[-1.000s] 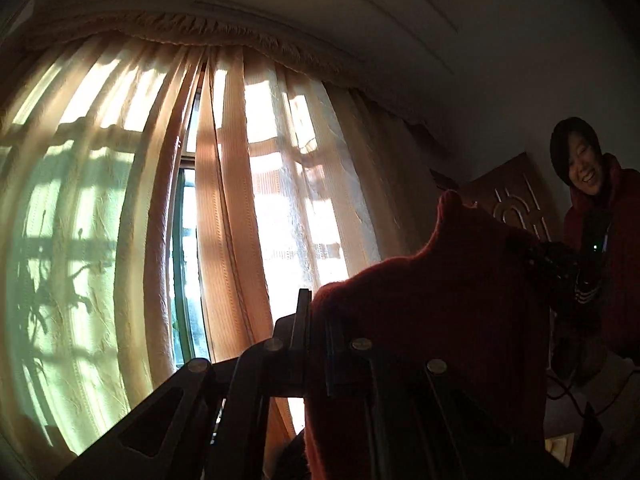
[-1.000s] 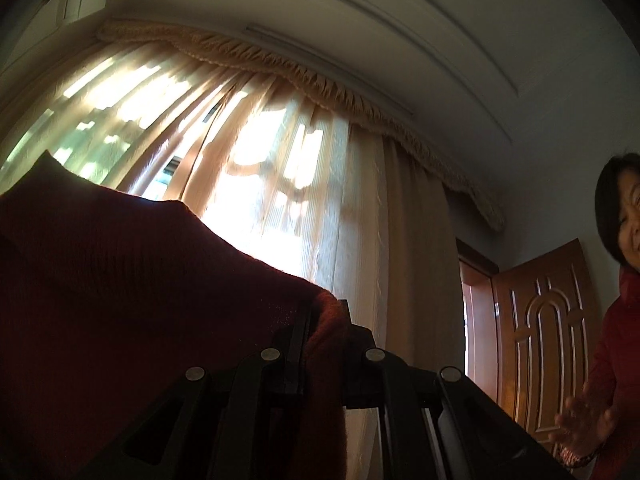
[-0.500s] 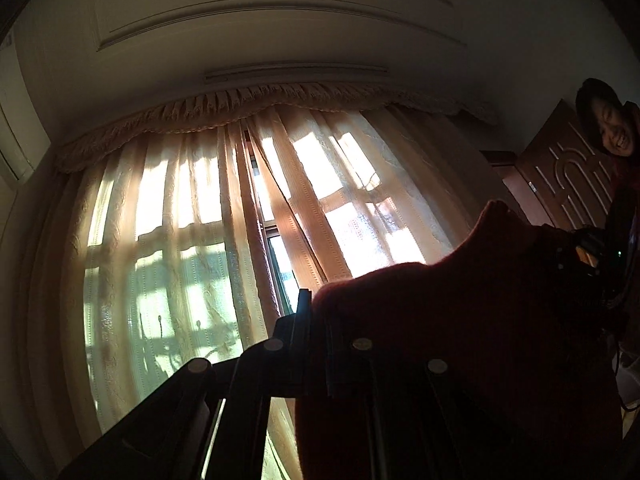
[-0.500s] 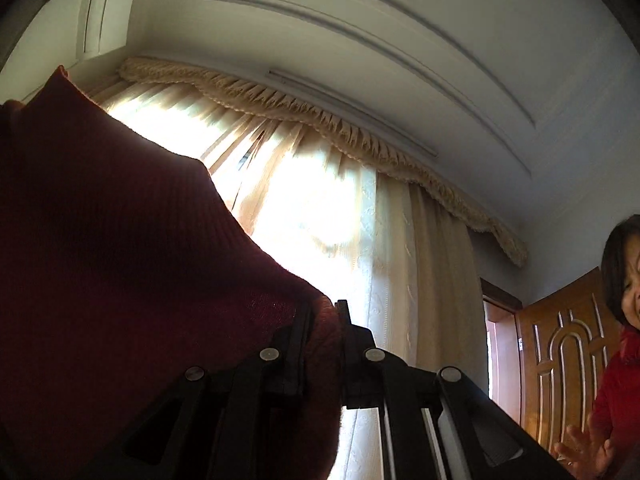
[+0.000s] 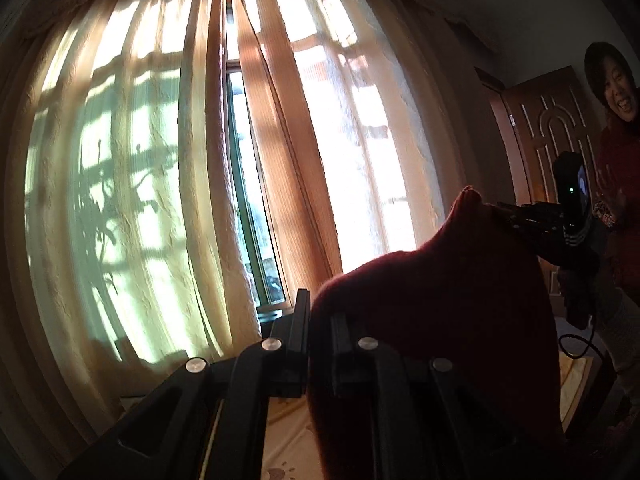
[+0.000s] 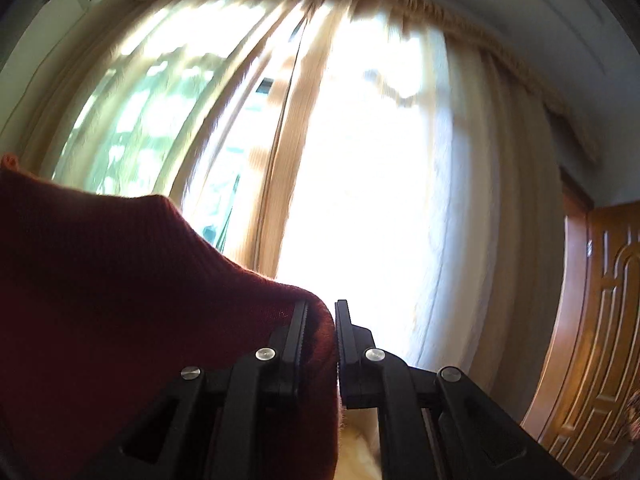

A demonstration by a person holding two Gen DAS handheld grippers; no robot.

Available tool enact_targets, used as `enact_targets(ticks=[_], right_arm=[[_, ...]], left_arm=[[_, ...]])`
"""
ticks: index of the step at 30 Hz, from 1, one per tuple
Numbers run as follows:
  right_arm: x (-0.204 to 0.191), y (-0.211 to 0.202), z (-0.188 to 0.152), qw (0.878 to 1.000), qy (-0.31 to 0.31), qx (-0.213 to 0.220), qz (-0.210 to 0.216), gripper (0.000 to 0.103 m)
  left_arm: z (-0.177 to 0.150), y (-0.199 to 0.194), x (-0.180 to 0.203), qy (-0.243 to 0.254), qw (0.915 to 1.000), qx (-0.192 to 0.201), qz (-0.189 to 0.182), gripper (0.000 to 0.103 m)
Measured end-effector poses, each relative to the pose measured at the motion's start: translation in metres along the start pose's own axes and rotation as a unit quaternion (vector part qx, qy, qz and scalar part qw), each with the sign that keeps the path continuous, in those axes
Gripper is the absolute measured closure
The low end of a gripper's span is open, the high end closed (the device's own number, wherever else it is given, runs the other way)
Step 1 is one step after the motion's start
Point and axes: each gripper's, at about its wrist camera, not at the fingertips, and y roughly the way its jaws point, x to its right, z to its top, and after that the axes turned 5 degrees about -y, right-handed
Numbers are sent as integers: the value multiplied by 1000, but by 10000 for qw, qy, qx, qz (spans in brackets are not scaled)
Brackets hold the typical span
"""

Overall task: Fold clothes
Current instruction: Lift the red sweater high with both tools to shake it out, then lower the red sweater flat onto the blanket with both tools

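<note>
**A:** What is being handled, and where is it?

**B:** One dark red knitted sweater (image 5: 448,320), held up in the air in front of a window. Its ribbed edge is stretched between two black grippers, sagging a little in the middle and hanging down below them.

**A:** How are the grippers set?

**B:** The left gripper (image 5: 320,320) has its jaws narrow, pinched on a fold of the sweater's edge. The right gripper (image 6: 322,322) is the same – jaws nearly together, with the knit bunched between them. In the left view, the right gripper shows at the far end of the cloth, gripping a raised corner.

**A:** What lies behind?

**B:** Two cream curtains (image 5: 160,160), pleated and slightly crinkled, glowing with sunlight. They part in a thin gap showing one window frame (image 5: 248,200). Shadows of window bars and a leafy plant fall on the left curtain. A gathered frill runs along the top, under a pale moulded ceiling (image 6: 520,0).

**A:** Anything else?

**B:** One brown wooden door (image 6: 608,320) with carved arched panels, at the right. One person (image 5: 616,152) in a dark red top stands beside it – a second person's hand, in a grey sleeve, holds the right gripper's handle.
</note>
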Motion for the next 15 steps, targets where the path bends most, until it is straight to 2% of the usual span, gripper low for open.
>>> enact_targets(ticks=[3,6,8,10,11,12,13,14,15], right_arm=[[-26,59,-59,9951,65,-920,365,91],[-51,118,-118,9800,122,-1856,710,91],[-67,154,-159,9639,199,-2509,870,90],[-78,182,-200,9435,351,-3115,1072,87],[-82,189,-220,9331,451,-3355,1214,85],[-84,193,-232,9256,527,-3502,1333,83],[-85,195,-240,9208,570,-3593,1407,74],[-83,195,-244,9181,626,-3635,1449,55],[-78,193,-245,9179,698,-3625,1459,43]], left_arm=[[-57,70,-22,-543,9949,-850,40,92],[-119,147,-43,-1001,9790,-1767,191,92],[-164,195,-55,-1217,9624,-2411,291,91],[-209,230,-72,-1555,9403,-3004,377,79],[-230,240,-82,-1753,9302,-3202,399,77],[-248,247,-91,-1941,9212,-3345,432,69],[-260,248,-102,-2126,9145,-3409,470,58],[-270,246,-113,-2326,9088,-3429,487,51],[-276,242,-125,-2523,9044,-3407,489,38]])
